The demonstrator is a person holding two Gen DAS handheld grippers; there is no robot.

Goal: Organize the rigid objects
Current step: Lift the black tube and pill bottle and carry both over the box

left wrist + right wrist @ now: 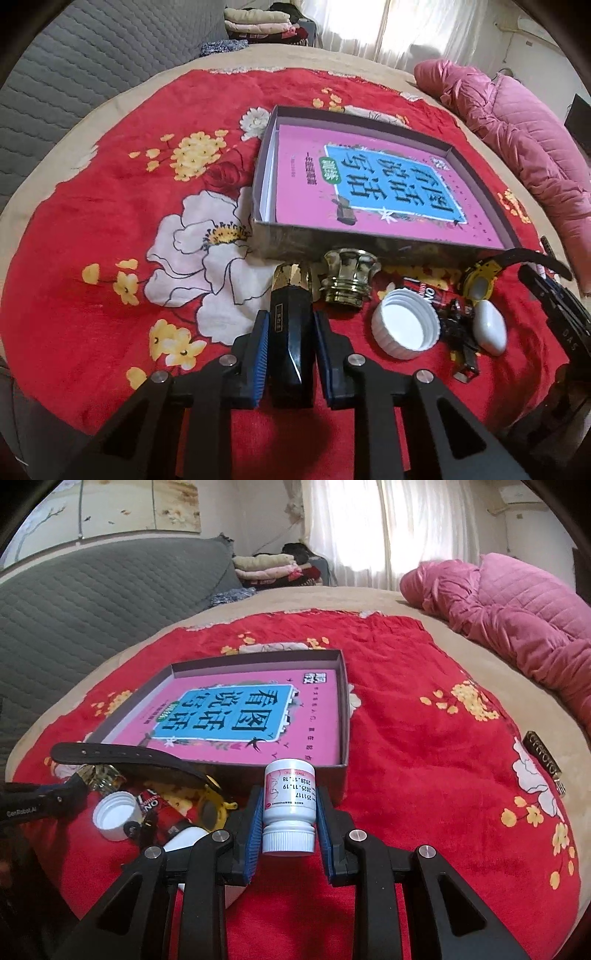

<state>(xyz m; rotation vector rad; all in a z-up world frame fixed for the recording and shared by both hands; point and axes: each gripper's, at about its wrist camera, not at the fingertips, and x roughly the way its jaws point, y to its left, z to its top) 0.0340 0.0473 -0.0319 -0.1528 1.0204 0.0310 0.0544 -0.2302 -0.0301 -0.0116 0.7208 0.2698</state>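
My left gripper [290, 332] is shut on a black bottle with a gold cap [290, 325], just in front of the shallow box [295, 242] that holds a pink book [369, 177]. My right gripper [289, 812] is shut on a white medicine bottle [289, 805], at the box's near right corner [341, 775]. Loose on the red blanket by the box lie a gold cap [349, 278], a white lid [404, 323], a white oval case [489, 326], a yellow watch with a black strap [480, 282] and a red packet [424, 291].
The red floral blanket [129, 221] covers a beige bed. A pink quilt [517, 627] lies at the far right. A grey quilted sofa [92, 602] and folded clothes [269, 568] are behind. A small dark metal piece [460, 339] lies near the lid.
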